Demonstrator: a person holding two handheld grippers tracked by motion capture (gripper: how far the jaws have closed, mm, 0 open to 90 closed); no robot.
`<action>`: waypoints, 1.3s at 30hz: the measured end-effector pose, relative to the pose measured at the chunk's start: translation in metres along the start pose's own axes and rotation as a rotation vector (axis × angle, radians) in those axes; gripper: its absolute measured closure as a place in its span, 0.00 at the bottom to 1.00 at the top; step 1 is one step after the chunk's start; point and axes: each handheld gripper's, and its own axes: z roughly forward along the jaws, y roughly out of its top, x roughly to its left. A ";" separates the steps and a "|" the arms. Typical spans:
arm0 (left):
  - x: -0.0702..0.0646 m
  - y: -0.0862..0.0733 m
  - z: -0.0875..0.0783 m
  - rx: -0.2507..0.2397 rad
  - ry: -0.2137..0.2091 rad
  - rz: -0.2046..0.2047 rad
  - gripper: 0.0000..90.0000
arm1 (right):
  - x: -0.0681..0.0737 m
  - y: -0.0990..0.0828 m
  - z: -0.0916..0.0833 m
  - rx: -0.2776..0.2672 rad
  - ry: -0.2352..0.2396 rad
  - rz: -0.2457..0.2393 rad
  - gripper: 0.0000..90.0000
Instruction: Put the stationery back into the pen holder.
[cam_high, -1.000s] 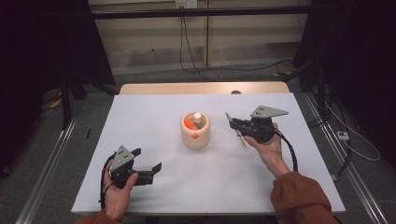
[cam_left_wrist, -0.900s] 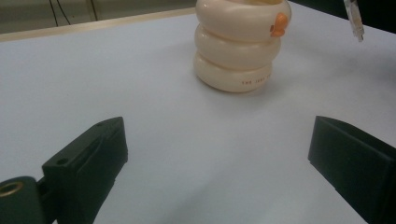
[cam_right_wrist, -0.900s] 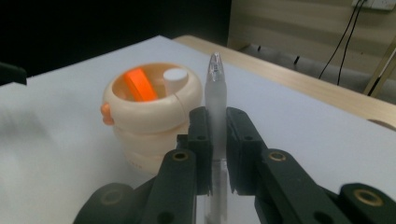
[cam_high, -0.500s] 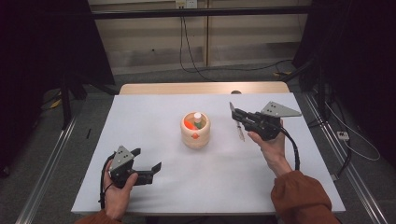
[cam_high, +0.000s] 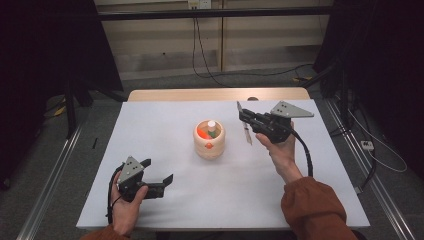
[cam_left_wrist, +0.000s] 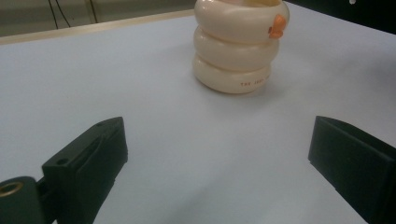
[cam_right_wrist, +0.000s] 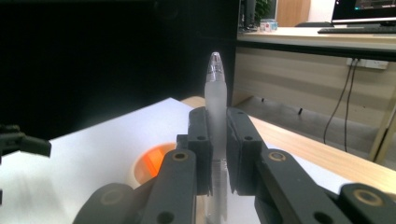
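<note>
Since a second ago you have lifted your right gripper a little, to the right of the cream ringed holder. Its jaws clamp a frosted, translucent pen with a clear rounded tip, held upright just beside that holder. Your left gripper rests in front of the holder, to its left, jaws wide apart.

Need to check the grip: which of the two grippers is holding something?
The right gripper: its fingers clamp a frosted pen. The left gripper stands open.
</note>
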 end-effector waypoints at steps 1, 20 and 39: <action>0.000 0.000 0.000 -0.002 -0.001 -0.002 0.05 | 0.001 0.002 0.002 -0.005 0.004 0.001 0.90; 0.000 0.000 0.000 -0.001 0.002 -0.011 0.05 | 0.007 0.027 0.046 -0.031 0.029 -0.002 0.90; 0.000 -0.001 0.000 0.006 -0.001 -0.011 0.05 | 0.024 0.039 0.091 -0.020 0.054 -0.001 0.90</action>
